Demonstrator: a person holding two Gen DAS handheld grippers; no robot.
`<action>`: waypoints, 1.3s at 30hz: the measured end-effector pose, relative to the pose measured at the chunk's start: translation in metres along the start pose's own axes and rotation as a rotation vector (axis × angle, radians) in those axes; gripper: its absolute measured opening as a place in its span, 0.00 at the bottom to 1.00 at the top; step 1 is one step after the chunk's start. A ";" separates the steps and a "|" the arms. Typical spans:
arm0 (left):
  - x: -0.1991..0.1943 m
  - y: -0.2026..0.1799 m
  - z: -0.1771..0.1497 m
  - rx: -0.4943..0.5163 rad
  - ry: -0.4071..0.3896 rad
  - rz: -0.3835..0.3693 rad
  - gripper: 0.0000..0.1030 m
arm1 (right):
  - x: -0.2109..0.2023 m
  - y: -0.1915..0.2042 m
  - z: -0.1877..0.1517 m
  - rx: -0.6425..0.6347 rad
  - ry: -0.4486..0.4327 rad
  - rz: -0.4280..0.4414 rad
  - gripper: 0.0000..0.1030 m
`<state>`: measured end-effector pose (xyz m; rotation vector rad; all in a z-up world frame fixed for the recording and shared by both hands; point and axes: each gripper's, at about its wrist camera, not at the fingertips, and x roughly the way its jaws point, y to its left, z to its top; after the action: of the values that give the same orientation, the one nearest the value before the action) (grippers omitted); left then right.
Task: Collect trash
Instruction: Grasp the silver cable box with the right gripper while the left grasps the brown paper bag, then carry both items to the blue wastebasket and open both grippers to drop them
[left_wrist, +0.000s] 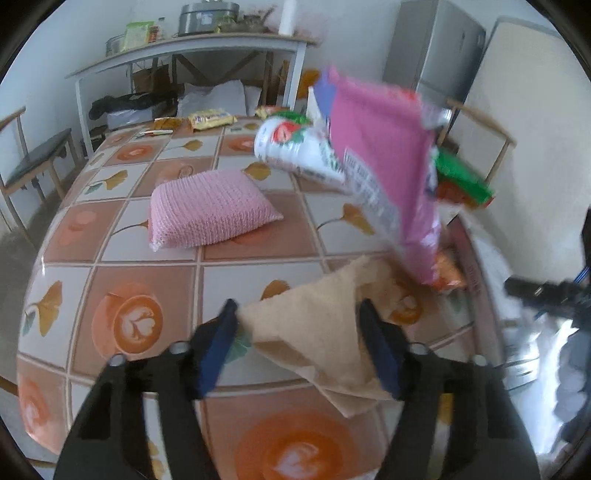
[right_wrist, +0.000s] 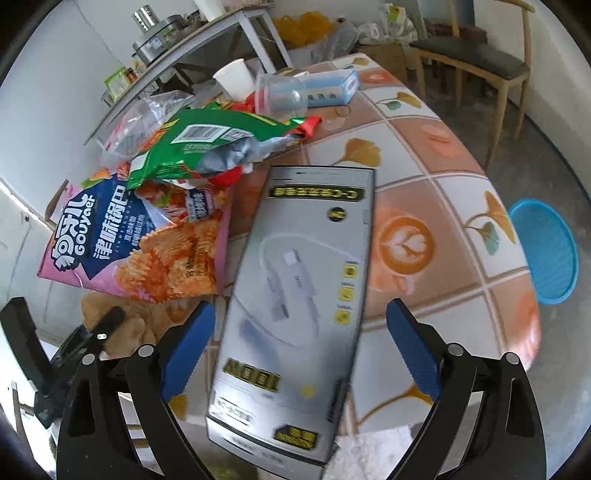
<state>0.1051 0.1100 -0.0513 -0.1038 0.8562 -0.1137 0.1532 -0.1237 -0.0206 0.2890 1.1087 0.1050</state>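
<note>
In the left wrist view my left gripper (left_wrist: 298, 306) is shut on a crumpled brown paper napkin (left_wrist: 314, 343) low over the tiled table (left_wrist: 122, 236); both blue pads touch its sides. Beyond it a pink snack bag (left_wrist: 384, 166), a white strawberry can (left_wrist: 295, 151) and a green bag (left_wrist: 461, 181) are piled at the right. My right gripper (right_wrist: 301, 305) stands open around a long grey cable-adapter box (right_wrist: 295, 295), and neither pad touches it. The pink snack bag (right_wrist: 140, 240) and green bag (right_wrist: 207, 144) lie left of the box.
A pink knitted sponge (left_wrist: 210, 210) sits mid-table, with yellow packets (left_wrist: 210, 119) at the far end. A white paper cup (right_wrist: 236, 81), a clear plastic cup (right_wrist: 280, 96) and a blue tissue box (right_wrist: 328, 86) stand behind the pile. A blue basket (right_wrist: 546, 251) is on the floor beside the table, near chairs.
</note>
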 end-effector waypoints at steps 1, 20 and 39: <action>0.005 -0.002 -0.001 0.019 0.022 0.017 0.48 | 0.000 0.003 -0.002 -0.011 0.001 -0.010 0.87; -0.051 -0.013 -0.025 0.125 -0.014 0.083 0.04 | -0.013 -0.018 -0.007 0.021 -0.006 -0.011 0.75; -0.058 -0.243 0.049 0.447 -0.018 -0.408 0.04 | -0.119 -0.173 -0.037 0.385 -0.267 0.095 0.74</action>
<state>0.0907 -0.1197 0.0570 0.1414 0.7643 -0.6811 0.0563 -0.3098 0.0186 0.6810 0.8441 -0.0635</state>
